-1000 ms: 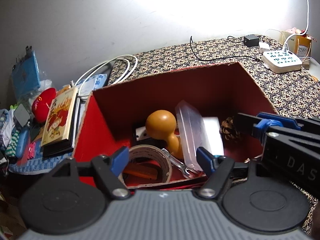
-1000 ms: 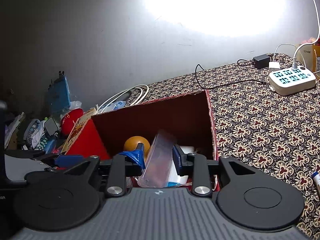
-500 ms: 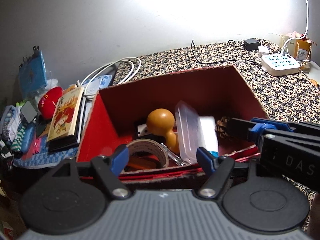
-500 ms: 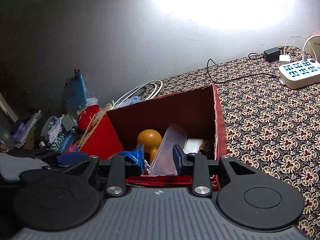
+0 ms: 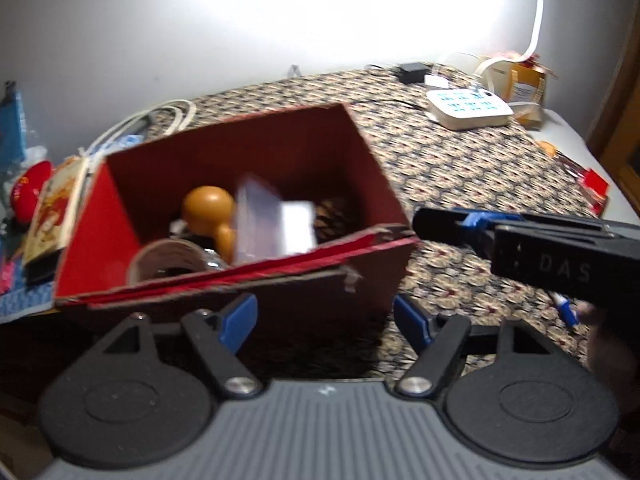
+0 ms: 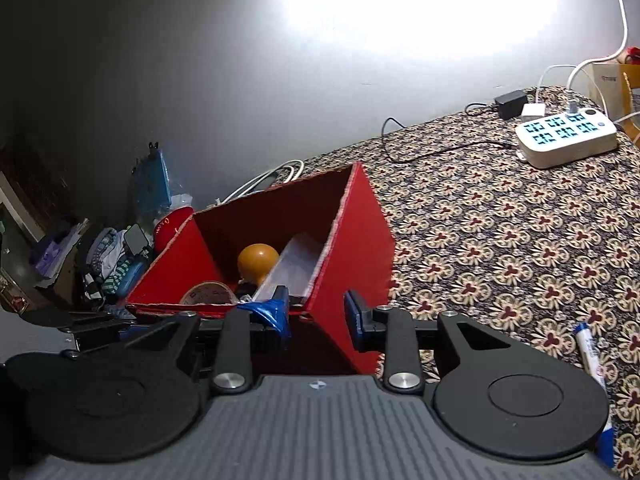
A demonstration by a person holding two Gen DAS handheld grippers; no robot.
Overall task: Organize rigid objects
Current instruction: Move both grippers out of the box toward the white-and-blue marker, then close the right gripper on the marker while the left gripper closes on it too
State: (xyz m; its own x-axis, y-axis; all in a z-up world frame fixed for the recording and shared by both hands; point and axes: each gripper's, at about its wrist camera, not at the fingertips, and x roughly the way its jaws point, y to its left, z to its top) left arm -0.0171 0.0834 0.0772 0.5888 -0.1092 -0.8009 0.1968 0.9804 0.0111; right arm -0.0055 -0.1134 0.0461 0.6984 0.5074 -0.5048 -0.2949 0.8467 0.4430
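On the floral tablecloth [image 6: 500, 240], the red cardboard box [image 5: 372, 280] sits loaded, left gripper [image 5: 325, 316] spread wide and empty, right gripper [image 6: 316, 316] parted around its corner.

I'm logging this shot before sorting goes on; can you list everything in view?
box: 1, red, on the cloth, open
gourd: 1, orange, in the box
clear case: 1, leaning in the box
tape roll: 1, tan, in the box's near corner
pine cone: 1, brown, in the box, blurred
power strip: 1, white, far right on the cloth
adapter: 1, black, behind the strip
marker: 1, white and blue, on the cloth near right
cloth: 1, floral, brown
book: 1, left of the box
left tongs: open, empty, before the box
right tongs: open, straddling the box's near right corner
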